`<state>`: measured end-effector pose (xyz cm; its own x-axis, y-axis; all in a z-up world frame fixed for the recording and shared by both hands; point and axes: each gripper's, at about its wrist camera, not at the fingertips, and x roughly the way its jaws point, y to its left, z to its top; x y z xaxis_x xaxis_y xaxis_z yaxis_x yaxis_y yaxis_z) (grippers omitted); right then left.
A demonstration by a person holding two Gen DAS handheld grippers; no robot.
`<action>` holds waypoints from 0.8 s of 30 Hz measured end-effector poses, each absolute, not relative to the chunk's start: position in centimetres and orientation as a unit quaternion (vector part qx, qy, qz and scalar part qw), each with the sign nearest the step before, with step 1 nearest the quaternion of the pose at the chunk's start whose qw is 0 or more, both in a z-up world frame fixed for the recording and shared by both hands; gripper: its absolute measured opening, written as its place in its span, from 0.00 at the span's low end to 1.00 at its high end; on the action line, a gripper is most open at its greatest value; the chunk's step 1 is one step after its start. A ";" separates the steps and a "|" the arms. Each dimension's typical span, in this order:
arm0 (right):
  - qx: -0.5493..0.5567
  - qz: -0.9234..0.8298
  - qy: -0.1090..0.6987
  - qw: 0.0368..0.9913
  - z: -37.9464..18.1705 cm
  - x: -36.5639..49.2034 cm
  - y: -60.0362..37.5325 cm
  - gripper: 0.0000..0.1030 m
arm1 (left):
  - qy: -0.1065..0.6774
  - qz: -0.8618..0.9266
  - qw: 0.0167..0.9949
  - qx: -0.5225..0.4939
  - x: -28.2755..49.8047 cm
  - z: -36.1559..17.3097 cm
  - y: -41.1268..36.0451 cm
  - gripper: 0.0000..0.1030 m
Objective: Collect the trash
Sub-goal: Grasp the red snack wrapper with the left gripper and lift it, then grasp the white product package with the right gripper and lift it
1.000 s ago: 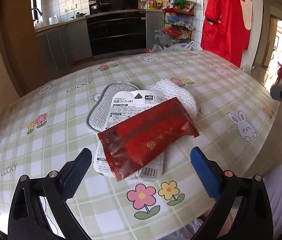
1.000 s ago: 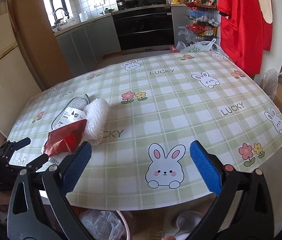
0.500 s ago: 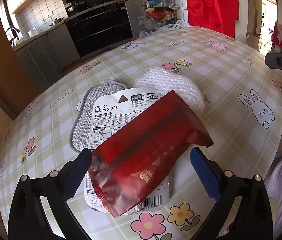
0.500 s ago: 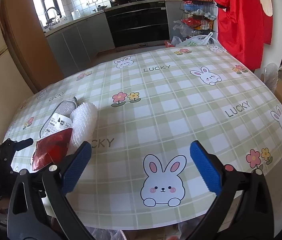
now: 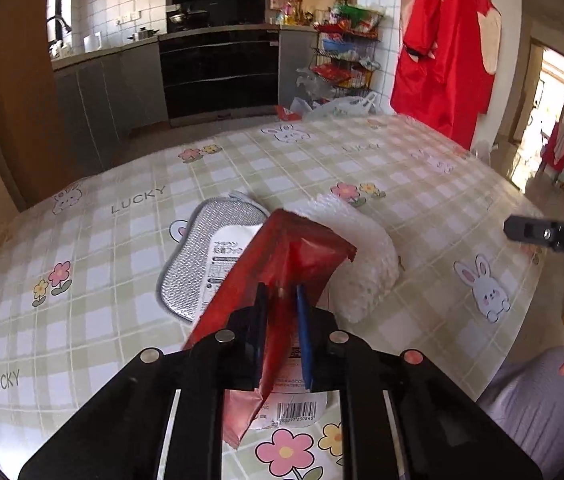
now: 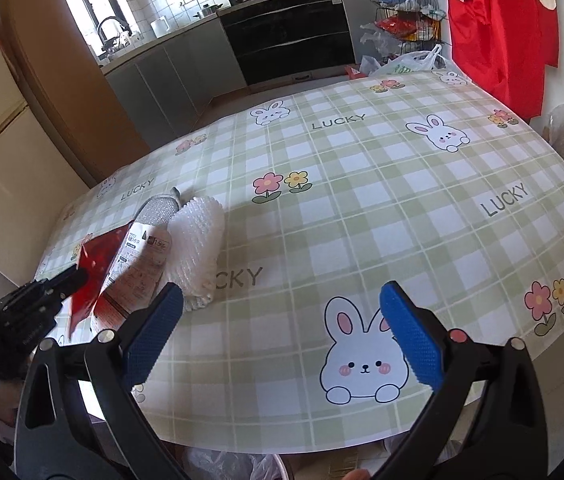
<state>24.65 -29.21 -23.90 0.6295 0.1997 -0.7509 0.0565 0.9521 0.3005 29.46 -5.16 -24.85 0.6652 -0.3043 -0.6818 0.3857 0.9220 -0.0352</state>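
You are in the pick-up step: your left gripper (image 5: 282,316) is closed on the red wrapper (image 5: 282,264), raised at 12 o'clock above the white hook package (image 5: 299,408). Next, carry it toward a trash bin. Your right gripper (image 6: 282,336) hangs open, empty, over the table (image 6: 361,208).

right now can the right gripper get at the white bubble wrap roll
Probably yes. The right gripper is open and empty, and the bubble wrap roll lies just ahead on its left, its near side uncovered. The left gripper, shut on the red wrapper, works close beside it.
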 end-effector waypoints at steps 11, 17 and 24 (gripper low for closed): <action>0.115 0.122 0.486 0.858 -24.5 26.7 -21.7 0.94 | 0.330 -0.120 0.934 -0.071 26.4 -21.7 4.4 0.08; 0.155 0.187 0.506 0.827 -26.3 27.7 -16.0 0.94 | 0.321 -0.083 0.936 -0.118 24.1 -22.0 9.0 0.08; 0.205 0.166 0.531 0.805 -29.8 29.7 -12.1 0.94 | 0.308 -0.056 0.935 -0.166 20.4 -22.9 12.4 0.07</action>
